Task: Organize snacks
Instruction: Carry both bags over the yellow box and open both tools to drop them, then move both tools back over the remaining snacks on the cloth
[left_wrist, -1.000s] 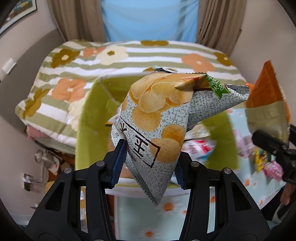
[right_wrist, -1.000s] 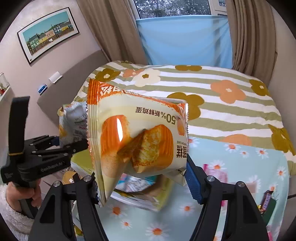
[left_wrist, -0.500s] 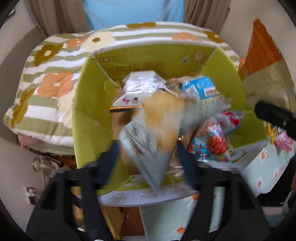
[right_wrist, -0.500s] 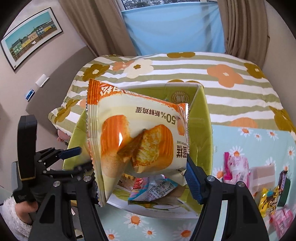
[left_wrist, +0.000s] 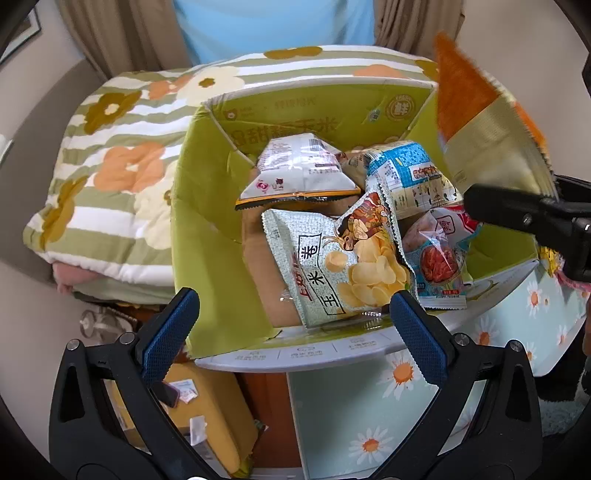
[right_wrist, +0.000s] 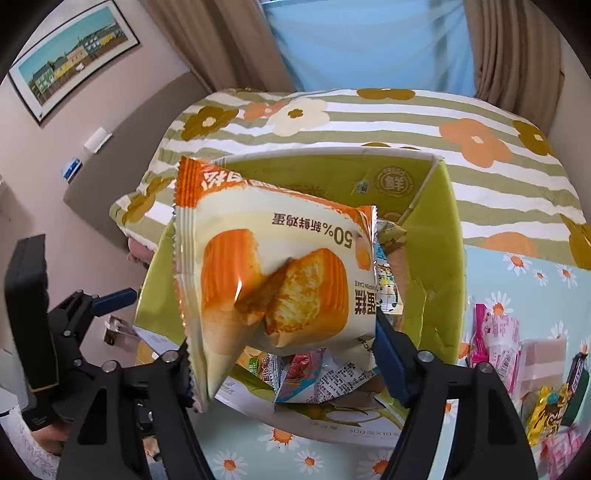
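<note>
A grey-green chip bag lies inside the green cardboard box, on top of other packets. My left gripper hovers above the box's near edge, its jaws opening wide with nothing between them. My right gripper holds an orange and cream cake packet over the box. Its jaws are opening, but the packet still sits between the pads. In the left wrist view that packet shows at the upper right, above one black finger.
The box also holds a white packet, a blue one and a red-and-blue one. Loose snacks lie on the daisy tablecloth to the right. A flowered quilt covers the bed behind.
My left gripper let go of the chip bag, which fell into the box, and its jaws spread wide. Both grippers came down closer over the box; the right one kept the cake packet.
</note>
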